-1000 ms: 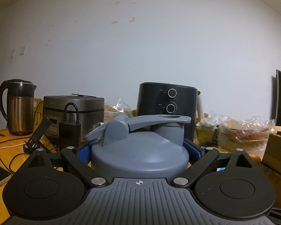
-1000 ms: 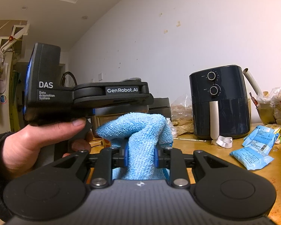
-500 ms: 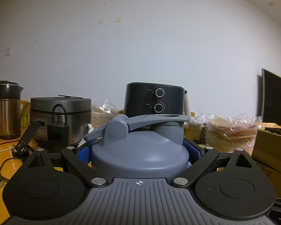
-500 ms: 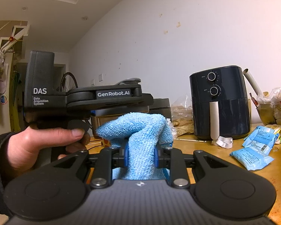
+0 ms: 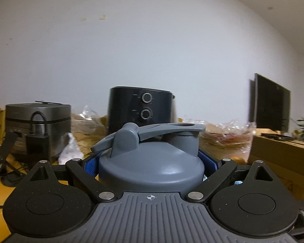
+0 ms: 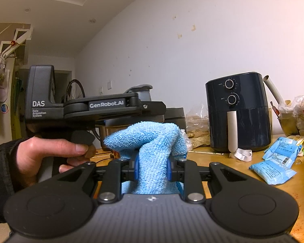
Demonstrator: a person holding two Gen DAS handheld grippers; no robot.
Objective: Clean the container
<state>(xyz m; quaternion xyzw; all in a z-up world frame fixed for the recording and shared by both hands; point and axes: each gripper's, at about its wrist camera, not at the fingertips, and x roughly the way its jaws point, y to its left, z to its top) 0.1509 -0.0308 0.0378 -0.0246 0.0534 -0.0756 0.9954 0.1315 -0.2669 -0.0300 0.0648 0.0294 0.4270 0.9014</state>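
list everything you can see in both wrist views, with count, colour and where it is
grey plastic bottle lid with flip cap: 1, grey, clamped between the left gripper's blue pads
light blue microfibre cloth: 1, light blue, pinched in the right gripper
dark air fryer with two dials: 1, dark navy, on the table by the wall
square grey rice cooker: 1, grey, left of the fryer
blue printed packets: several, blue, table right of the fryer
black flat screen: 1, black, far right
wooden table: 1, yellowish
left gripper: 1, black, shut on the lid
right gripper: 1, black, shut on the cloth
person's hand: 1, holding the left gripper's handle
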